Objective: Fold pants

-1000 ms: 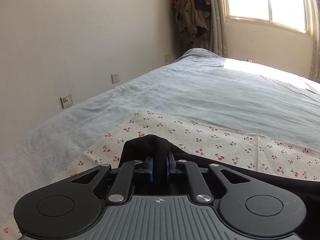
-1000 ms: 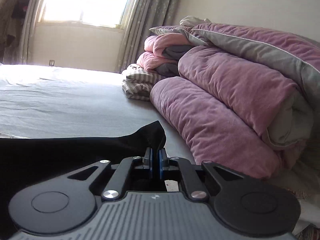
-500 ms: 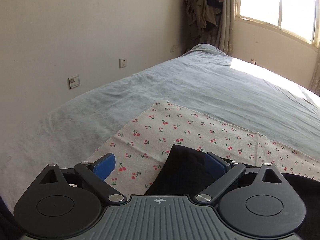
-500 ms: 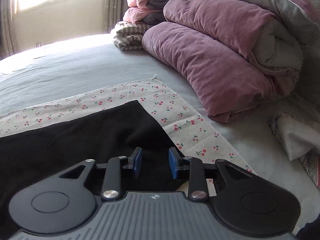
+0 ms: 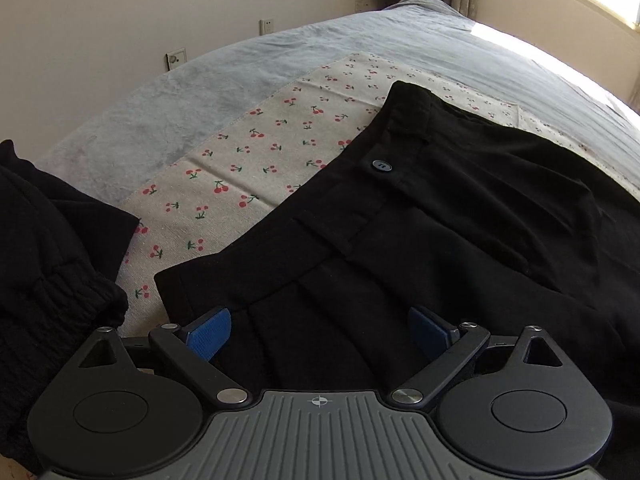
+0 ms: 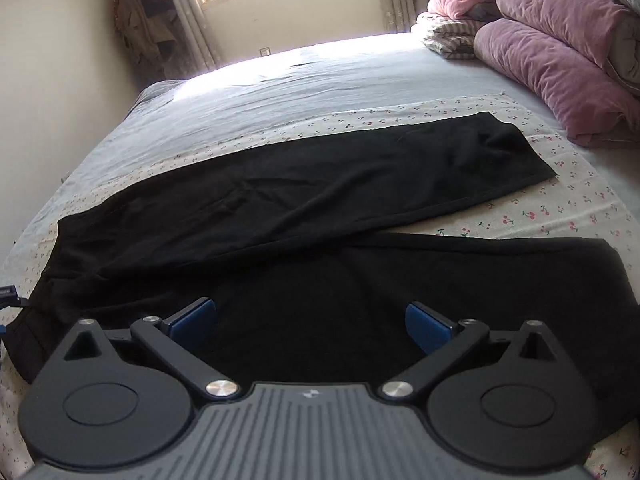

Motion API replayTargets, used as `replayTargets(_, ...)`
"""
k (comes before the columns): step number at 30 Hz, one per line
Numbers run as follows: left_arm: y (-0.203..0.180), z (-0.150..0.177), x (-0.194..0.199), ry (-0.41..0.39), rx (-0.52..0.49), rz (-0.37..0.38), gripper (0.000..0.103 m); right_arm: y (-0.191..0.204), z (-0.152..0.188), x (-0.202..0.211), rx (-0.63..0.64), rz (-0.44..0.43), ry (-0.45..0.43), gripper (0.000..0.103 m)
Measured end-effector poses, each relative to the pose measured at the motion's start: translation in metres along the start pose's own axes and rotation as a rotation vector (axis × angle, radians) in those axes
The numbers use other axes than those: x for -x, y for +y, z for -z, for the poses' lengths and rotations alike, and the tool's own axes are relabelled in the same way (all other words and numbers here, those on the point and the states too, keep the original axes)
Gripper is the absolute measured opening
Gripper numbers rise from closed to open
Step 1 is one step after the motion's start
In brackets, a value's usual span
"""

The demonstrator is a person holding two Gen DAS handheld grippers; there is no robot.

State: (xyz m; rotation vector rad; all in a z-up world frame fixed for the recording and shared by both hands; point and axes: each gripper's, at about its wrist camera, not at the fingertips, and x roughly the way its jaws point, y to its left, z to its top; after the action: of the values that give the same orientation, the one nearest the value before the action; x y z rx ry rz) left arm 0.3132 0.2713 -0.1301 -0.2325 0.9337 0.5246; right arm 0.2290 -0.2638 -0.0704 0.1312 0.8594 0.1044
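Observation:
Black pants [image 5: 460, 216] lie spread flat on a cherry-print cloth [image 5: 256, 160] on the bed. The waistband with its dark button [image 5: 381, 165] shows in the left wrist view. My left gripper [image 5: 320, 330] hovers over that waist end, open, with its blue pads apart and only flat fabric below them. In the right wrist view the two legs run to the right: the far leg [image 6: 320, 184] and the near leg [image 6: 500, 276]. My right gripper [image 6: 310, 320] is above the near leg. Its jaws are opening wide and nothing is pinched between them.
A black sleeve with a ribbed cuff [image 5: 48, 280] fills the left edge of the left wrist view. Purple quilts [image 6: 560, 60] and striped bedding [image 6: 448, 36] are piled at the right end of the bed. The grey sheet [image 6: 280, 92] stretches to the window. A wall with sockets [image 5: 176, 58] borders the left.
Both grippers were shut on pinched-up corners of the pants. They have let go and opened, drawn back and tipped downward. The pants now lie flat.

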Motion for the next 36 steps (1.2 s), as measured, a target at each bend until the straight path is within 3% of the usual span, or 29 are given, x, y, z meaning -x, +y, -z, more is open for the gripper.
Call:
replayTargets(2,-0.015,0.007,-0.007,-0.015,-0.106,-0.081,0.091,0.002,0.012,-0.023,0.001,0.063,0.09,0.09)
replayTargets(3,-0.022,0.009,-0.007,-0.04,-0.158,-0.102,0.083,0.005,0.013,-0.028,-0.002,0.088,0.096,0.089)
replayTargets(4,-0.027,0.012,-0.006,-0.057,-0.19,-0.114,0.056,0.007,0.011,-0.031,0.006,0.095,0.08,0.089)
replayTargets(5,-0.03,0.011,-0.005,-0.053,-0.185,-0.108,0.038,0.008,0.008,-0.033,0.015,0.1,0.078,0.089)
replayTargets(6,-0.031,0.01,-0.003,-0.038,-0.154,-0.085,0.013,0.008,0.005,-0.035,0.02,0.106,0.077,0.089)
replayTargets(8,-0.04,0.011,-0.004,-0.048,-0.183,-0.133,0.005,0.009,0.0,-0.033,0.013,0.099,0.055,0.089)
replayTargets(11,-0.051,0.016,-0.005,-0.063,-0.223,-0.187,0.003,0.009,0.002,-0.032,0.007,0.091,0.064,0.09)
replayTargets(22,-0.019,0.008,0.001,-0.061,-0.097,-0.184,0.005,-0.015,0.014,-0.023,-0.046,0.108,0.069,0.09)
replayTargets(27,-0.034,0.015,0.003,-0.085,-0.126,-0.216,0.006,-0.011,0.018,-0.029,-0.032,0.123,0.105,0.09)
replayTargets(29,-0.032,0.012,0.01,-0.067,-0.074,-0.153,0.012,-0.009,0.019,-0.031,-0.013,0.118,0.117,0.09)
replayTargets(32,-0.027,0.007,0.029,-0.086,-0.006,-0.079,0.032,-0.006,0.021,-0.03,0.013,0.12,0.121,0.09)
replayTargets(34,-0.029,0.009,0.045,-0.116,-0.01,-0.04,0.048,-0.006,0.023,-0.03,0.03,0.126,0.124,0.09)
replayTargets(36,-0.037,0.019,0.065,-0.152,-0.041,0.045,0.057,-0.005,0.026,-0.032,0.044,0.131,0.139,0.09)
